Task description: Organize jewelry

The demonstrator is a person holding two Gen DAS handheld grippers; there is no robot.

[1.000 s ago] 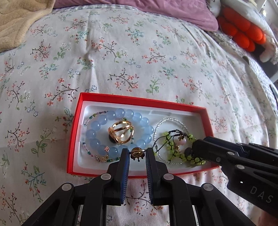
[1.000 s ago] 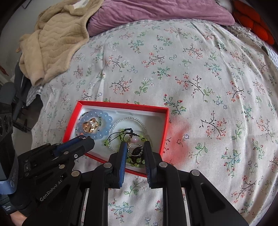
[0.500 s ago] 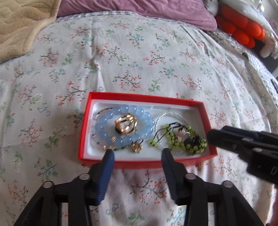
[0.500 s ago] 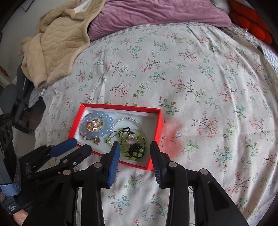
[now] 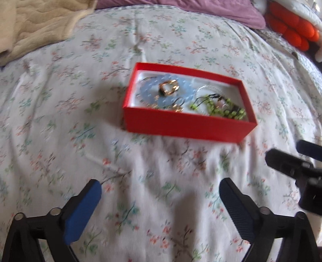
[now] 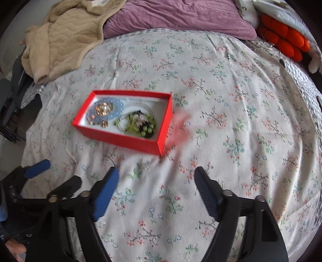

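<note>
The jewelry sits in a red box (image 5: 187,123) on the flowered bedspread (image 5: 60,112), a little above and right of centre in my left view and left of centre in my right view (image 6: 120,139). At the box's left end lies a blue bead bracelet (image 5: 153,88) with a gold ring (image 5: 169,88) resting inside its loop. At the right end is a green bead bracelet (image 5: 219,106) tangled with black cord, lying over a thin silvery bangle (image 6: 138,104). A small gold piece (image 5: 178,108) lies by the near wall between the two bracelets; blur keeps me from saying what it is.

My left gripper (image 5: 160,189) hangs over bare bedspread at the bottom of its frame, well apart from the box. Its jaws have just been opening and now stand spread wide, with nothing between them. My right gripper (image 6: 157,177) is likewise low in its frame, near the box's front corner but not touching it, jaws just opened and released, only cloth showing between them. Each gripper shows at the edge of the other's view.

A beige blanket (image 6: 66,38) is heaped at upper left, a purple pillow (image 6: 177,18) lies along the top, and something orange (image 6: 281,38) fills the upper right.
</note>
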